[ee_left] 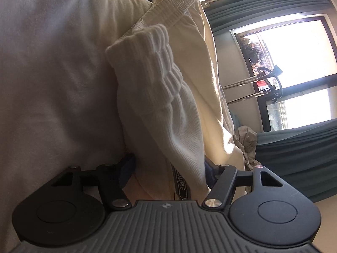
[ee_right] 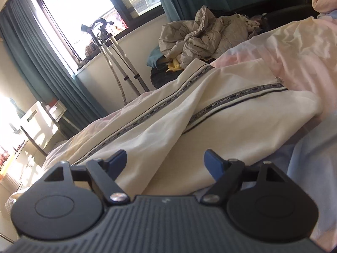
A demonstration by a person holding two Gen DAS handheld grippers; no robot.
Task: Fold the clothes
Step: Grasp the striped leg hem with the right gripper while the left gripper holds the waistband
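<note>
Cream track trousers (ee_left: 168, 109) bunch between the left tool's (ee_left: 169, 168) blue pads; whether they pinch the ribbed cuff, likely to lift that leg, I cannot tell. Right tool (ee_right: 165, 160) gapes empty above the striped legs spread on the bed (ee_right: 294, 48).

Daylight floods in, hard and blown-out at the glass.

The window (ee_right: 88, 10) is pure white glare in both views, details outside mostly lost. In the left wrist view the cream trousers (ee_left: 164, 97) glow along 1 sunlit edge, their near side in soft shadow. Fisheye bends the curtains (ee_right: 31, 67), corners go dark, and a sunlit patch at the left burns out.
</note>
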